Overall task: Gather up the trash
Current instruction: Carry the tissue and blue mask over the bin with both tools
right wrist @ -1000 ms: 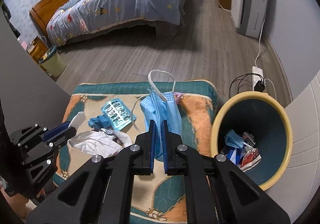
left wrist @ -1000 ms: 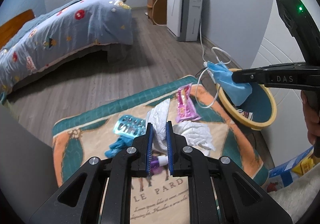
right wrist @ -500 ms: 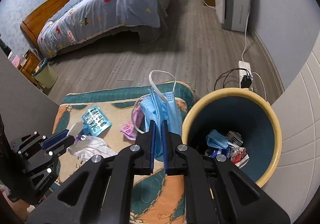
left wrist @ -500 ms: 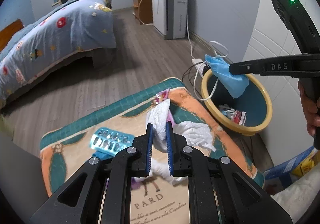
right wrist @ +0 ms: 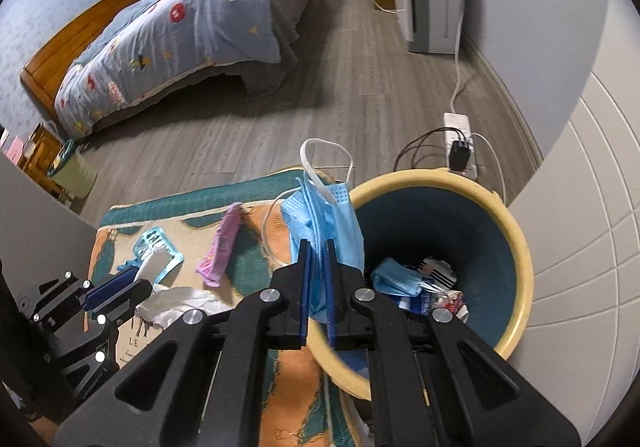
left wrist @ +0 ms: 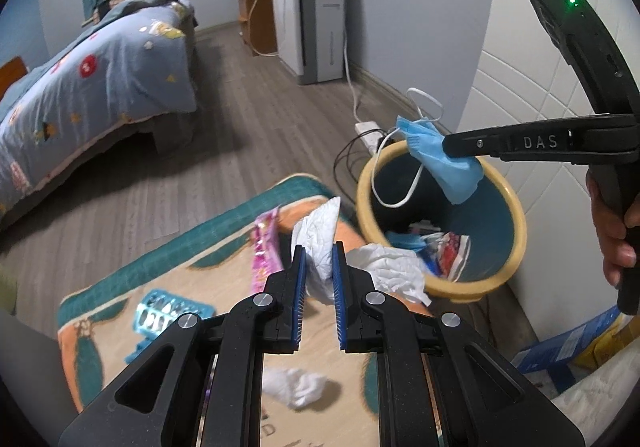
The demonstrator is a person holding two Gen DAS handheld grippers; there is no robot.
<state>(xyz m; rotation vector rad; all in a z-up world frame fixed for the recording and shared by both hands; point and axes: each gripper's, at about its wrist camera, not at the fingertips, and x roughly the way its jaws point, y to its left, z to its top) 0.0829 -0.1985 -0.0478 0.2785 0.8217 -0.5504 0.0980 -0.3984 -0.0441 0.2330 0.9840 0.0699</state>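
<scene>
The right tool point(right wrist: 317, 247) has its two fingers drawn close together, pinching a blue face mask point(right wrist: 328, 223) between the blue pads. The mask hangs crumpled from the grip, one white ear loop standing up above it and another trailing to the side. In the left wrist view the same mask point(left wrist: 448, 163) dangles over the open mouth of the yellow-rimmed trash bin point(left wrist: 516, 215), whose inside is teal. The bin point(right wrist: 520, 247) stands on the wooden floor just beside the patterned rug point(right wrist: 256, 215), and a second blue mask plus printed wrappers lie at its bottom.

The left tool point(left wrist: 319, 251) is narrowed on a crumpled white tissue point(left wrist: 316, 235), which sticks up between its fingers and spills to the right, above the rug point(left wrist: 224, 235) and near the bin's rim.

On the rug lie a pink wrapper point(left wrist: 264, 251), an empty turquoise pill blister pack point(left wrist: 168, 313) and another wad of white tissue point(left wrist: 296, 387). A white power strip point(right wrist: 460, 135) with a black plug sits on the floor behind the bin.
</scene>
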